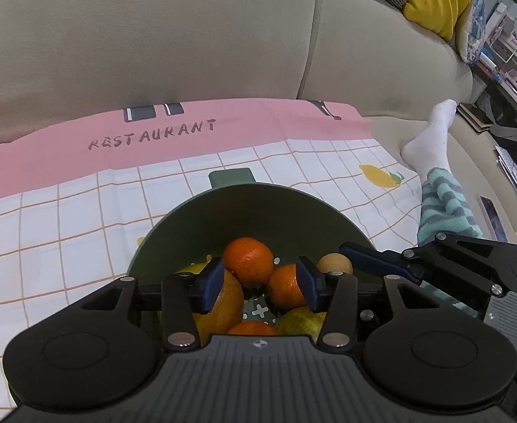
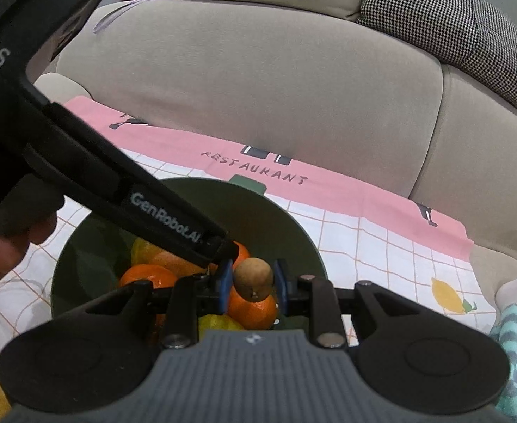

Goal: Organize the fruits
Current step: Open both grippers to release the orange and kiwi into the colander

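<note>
My right fingers [image 2: 252, 286] are clenched on a small round brown fruit [image 2: 253, 279], one blue pad pressed to each side of it, holding it above the pile inside the green bowl [image 2: 295, 232]. My left fingers [image 1: 262, 284] are spread apart and grip nothing; they hang over the same bowl [image 1: 258, 208], with an orange [image 1: 247, 261] showing in the gap between them and a second orange [image 1: 283, 290] just inside the right-hand pad. Below my left fingers lie a large yellow-orange fruit [image 1: 228, 305] and a greenish one [image 1: 300, 322], with a patch of the bowl's patterned floor bare between them. The brown fruit [image 1: 335, 263] and my right fingers' tip sit just to the right of my left fingers, so the two tools crowd the bowl's right half. From the right wrist, the left tool's black arm [image 2: 124, 190] crosses diagonally from the upper left and ends just left of my right fingers. Ahead of both pairs the bowl's far wall rises to its rim and a small handle tab [image 1: 231, 176]. Beyond that the checked cloth [image 1: 82, 218] lies flat up to its pink band, which runs against the beige sofa cushion [image 1: 145, 35]. To the right, a white-socked foot [image 1: 431, 137] rests past the cloth's edge.
</note>
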A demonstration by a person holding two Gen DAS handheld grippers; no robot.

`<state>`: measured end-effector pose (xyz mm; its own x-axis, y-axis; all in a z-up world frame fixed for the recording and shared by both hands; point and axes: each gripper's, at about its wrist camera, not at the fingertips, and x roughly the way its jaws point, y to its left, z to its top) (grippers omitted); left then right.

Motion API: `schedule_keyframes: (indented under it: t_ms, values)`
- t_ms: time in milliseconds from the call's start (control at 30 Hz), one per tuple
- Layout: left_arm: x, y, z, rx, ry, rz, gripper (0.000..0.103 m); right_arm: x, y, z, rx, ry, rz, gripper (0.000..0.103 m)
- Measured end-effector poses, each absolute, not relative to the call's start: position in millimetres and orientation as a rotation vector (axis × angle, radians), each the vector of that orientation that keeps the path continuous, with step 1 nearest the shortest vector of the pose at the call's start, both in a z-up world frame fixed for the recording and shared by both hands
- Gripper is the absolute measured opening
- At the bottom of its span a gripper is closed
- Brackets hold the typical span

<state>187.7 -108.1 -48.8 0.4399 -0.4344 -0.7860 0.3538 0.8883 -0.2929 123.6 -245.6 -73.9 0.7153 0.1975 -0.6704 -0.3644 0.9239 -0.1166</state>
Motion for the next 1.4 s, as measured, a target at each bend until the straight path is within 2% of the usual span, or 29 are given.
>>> schedule_keyframes:
  t_ms: [233, 600, 1000, 1300, 1400]
  values:
    - [175.1, -91.8, -29.8, -0.09, 0.951, -0.468, 0.058, 124.3, -247.1, -63.7, -0.182, 0.736, 0.352, 0.022]
    - [154.7, -54.3, -15.4, -0.092, 0.904, -0.348, 0.059, 150.8, -258.1, -62.6, 0.079, 0.922, 0.377, 0.022]
    - [135.1, -26.6, -16.1, -0.099, 0.897, -0.278, 0.059, 171.0, -254.1, -76.8, 0.155, 1.048, 0.34, 0.022]
    - [120.2, -12.1, -14.7, -0.12, 0.892, -0.256, 0.059, 177.6, -250.5, -79.0, 0.156, 1.076, 0.292, 0.024]
    - [114.4, -8.2, -10.4, -0.126, 0.879, -0.255, 0.059, 175.1, -247.9, -74.0, 0.135, 1.062, 0.289, 0.032]
